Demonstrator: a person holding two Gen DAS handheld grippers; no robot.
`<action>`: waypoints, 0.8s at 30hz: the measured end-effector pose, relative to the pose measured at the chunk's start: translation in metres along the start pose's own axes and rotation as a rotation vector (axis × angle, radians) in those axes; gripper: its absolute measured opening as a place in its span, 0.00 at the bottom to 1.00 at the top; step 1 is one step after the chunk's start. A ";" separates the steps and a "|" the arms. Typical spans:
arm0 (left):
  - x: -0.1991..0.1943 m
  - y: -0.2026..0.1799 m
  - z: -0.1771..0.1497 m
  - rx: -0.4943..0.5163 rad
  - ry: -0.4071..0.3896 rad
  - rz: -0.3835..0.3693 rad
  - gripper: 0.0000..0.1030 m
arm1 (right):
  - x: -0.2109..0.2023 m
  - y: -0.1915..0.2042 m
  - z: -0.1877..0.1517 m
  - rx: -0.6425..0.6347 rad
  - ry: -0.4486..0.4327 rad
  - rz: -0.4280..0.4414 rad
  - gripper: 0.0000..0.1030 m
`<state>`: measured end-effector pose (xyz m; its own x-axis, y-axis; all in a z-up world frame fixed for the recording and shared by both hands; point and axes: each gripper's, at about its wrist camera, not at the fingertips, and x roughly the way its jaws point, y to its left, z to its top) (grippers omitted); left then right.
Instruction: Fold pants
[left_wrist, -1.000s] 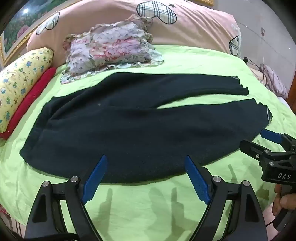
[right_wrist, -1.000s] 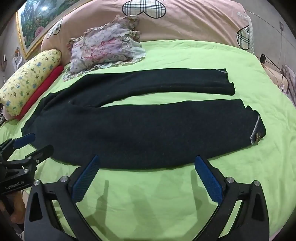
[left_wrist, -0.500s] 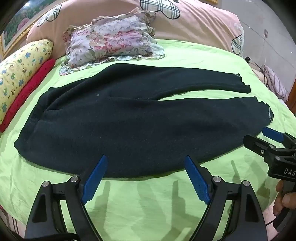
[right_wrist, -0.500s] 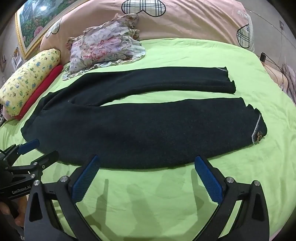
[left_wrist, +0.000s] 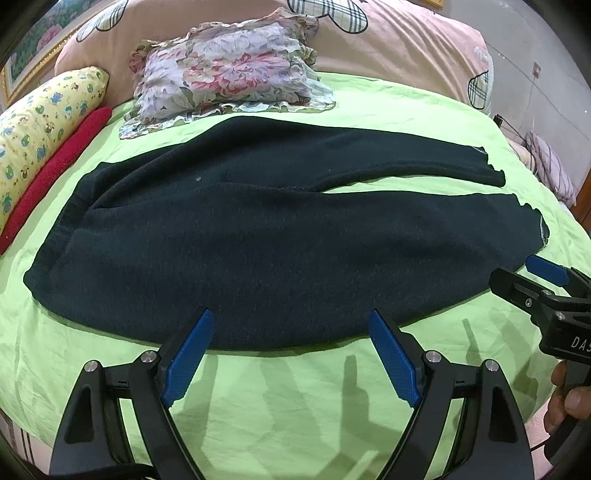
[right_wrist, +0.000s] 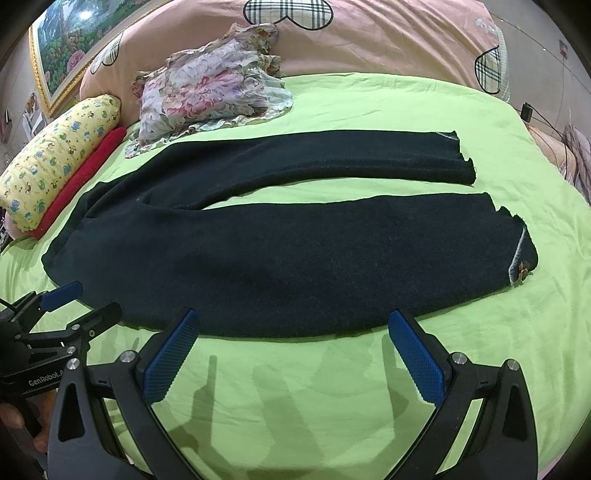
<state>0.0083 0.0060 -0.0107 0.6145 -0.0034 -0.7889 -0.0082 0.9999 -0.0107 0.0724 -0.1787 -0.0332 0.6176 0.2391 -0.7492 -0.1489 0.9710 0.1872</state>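
at the far left lie a yellow patterned pillow (left_wrist: 40, 122) and a red roll (left_wrist: 55, 166) just beside it, at the edge of the bed (left_wrist: 295, 406) with its light green sheet. a flowered cloth (left_wrist: 229, 77) rests near the head of the bed, in front of a pink cover with checked hearts (left_wrist: 388, 40).

the dark pants (left_wrist: 277, 240) lie flat and unfolded across the middle of the bed. the waist is at the left, and the two legs run to the right with a narrow strip of green sheet between them. the far corner of the waist side touches the flowered cloth.

the left gripper (left_wrist: 291, 354) hangs over the near edge of the pants, towards the waist half. its blue pads are wide apart and grasp nothing.

the right gripper (right_wrist: 291, 354) hangs over the same near edge, more towards the leg ends. it is also released, with nothing between its pads. in the left wrist view it appears at the right border, close to the cuff of the near leg.
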 end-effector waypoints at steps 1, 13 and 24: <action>0.001 0.000 0.001 -0.001 0.000 0.000 0.84 | 0.000 0.000 0.000 0.002 0.000 -0.001 0.99; 0.005 0.004 -0.002 -0.007 0.000 -0.007 0.84 | -0.002 0.001 0.001 0.007 0.002 0.006 0.99; 0.010 0.004 -0.003 -0.008 0.010 -0.008 0.84 | -0.002 0.002 0.000 0.012 0.003 0.011 0.99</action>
<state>0.0123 0.0101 -0.0205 0.6063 -0.0118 -0.7952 -0.0099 0.9997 -0.0223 0.0708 -0.1771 -0.0309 0.6134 0.2497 -0.7492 -0.1462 0.9682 0.2030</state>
